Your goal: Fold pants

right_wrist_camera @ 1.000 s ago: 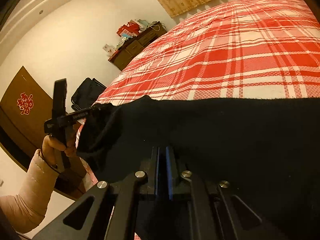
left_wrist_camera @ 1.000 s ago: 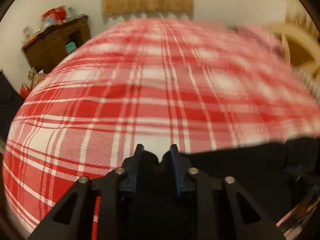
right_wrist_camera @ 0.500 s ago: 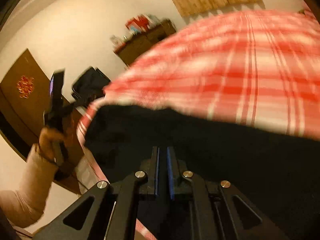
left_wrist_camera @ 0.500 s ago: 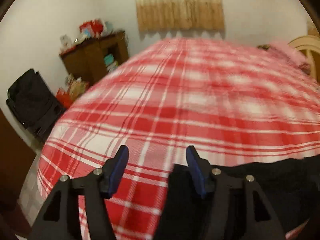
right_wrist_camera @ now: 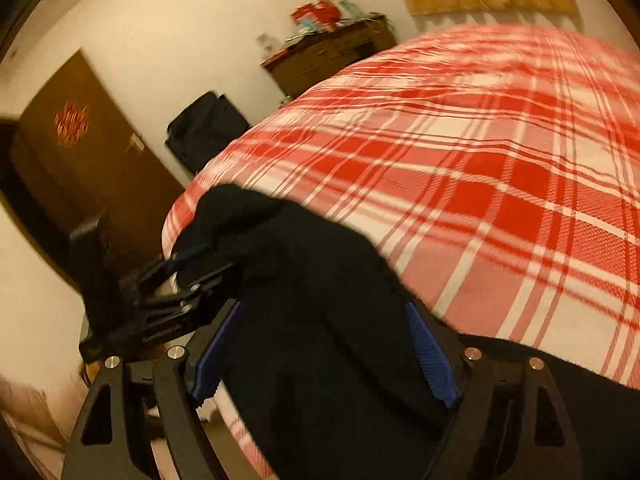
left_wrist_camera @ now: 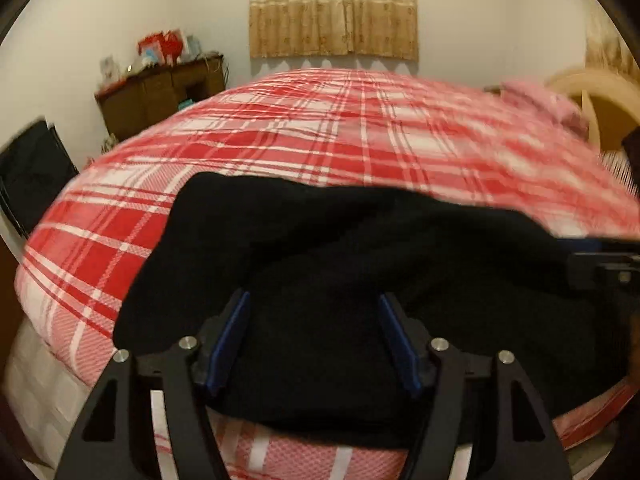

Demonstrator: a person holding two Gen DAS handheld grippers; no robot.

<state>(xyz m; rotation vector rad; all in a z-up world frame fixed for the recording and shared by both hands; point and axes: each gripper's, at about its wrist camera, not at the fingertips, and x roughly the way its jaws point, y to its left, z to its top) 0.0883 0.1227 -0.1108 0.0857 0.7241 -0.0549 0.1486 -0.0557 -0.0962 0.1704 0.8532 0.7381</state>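
Observation:
Black pants lie bunched along the near edge of a bed with a red and white plaid cover. My left gripper is open, its blue pads spread wide over the pants, gripping nothing. My right gripper is open too, with a ridge of the pants lying between its spread jaws. The left gripper also shows in the right wrist view, at the left end of the pants. The right gripper's body shows at the right edge of the left wrist view.
A dark wooden cabinet with clutter on top stands against the far wall. A black bag sits left of the bed. A brown door is at the left. A pink pillow and headboard lie far right.
Both grippers have opened and let go of the pants. The pants have dropped onto the near edge of the bed in a bunched heap. Both cameras have tilted and pulled back.

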